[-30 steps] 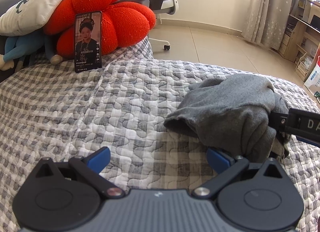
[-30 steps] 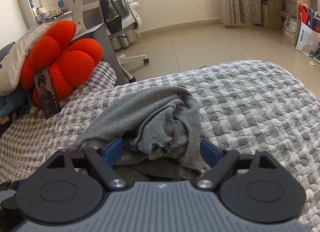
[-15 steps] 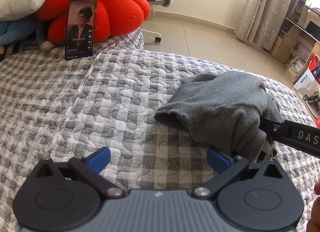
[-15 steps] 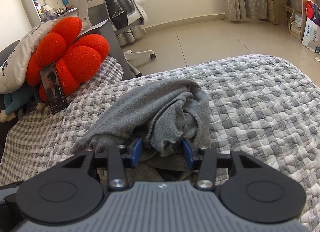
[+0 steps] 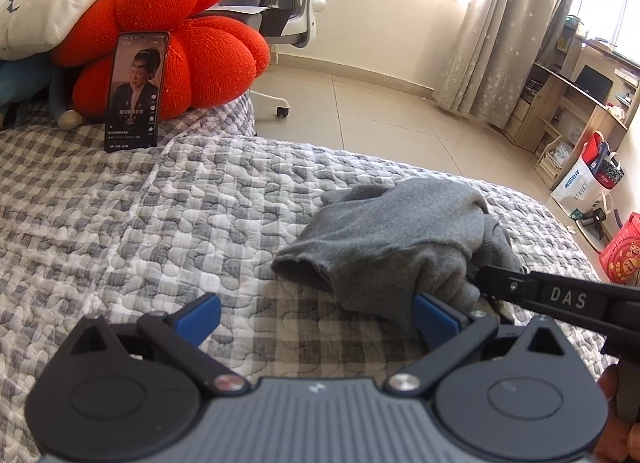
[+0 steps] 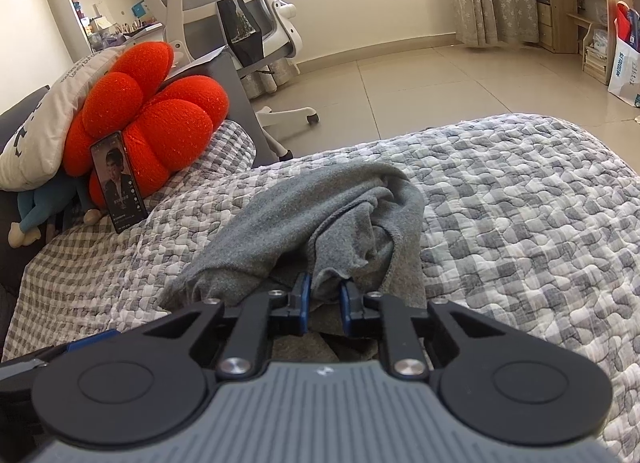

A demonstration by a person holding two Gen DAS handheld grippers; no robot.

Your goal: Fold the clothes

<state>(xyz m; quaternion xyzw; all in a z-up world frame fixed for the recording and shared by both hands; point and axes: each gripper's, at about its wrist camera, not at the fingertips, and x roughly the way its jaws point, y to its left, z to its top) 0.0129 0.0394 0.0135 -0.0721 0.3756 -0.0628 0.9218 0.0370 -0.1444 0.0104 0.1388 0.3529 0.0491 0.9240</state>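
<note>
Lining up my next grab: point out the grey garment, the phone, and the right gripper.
grey garment [image 6: 280,219]: right wrist view, its smooth upper fold.
phone [image 5: 136,91]: left wrist view, middle of its lit screen.
right gripper [image 6: 325,297]: right wrist view, between its fingertips, pinching cloth.

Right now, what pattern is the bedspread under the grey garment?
Grey-and-white quilted check on the bedspread, clearest in the right wrist view.
</note>
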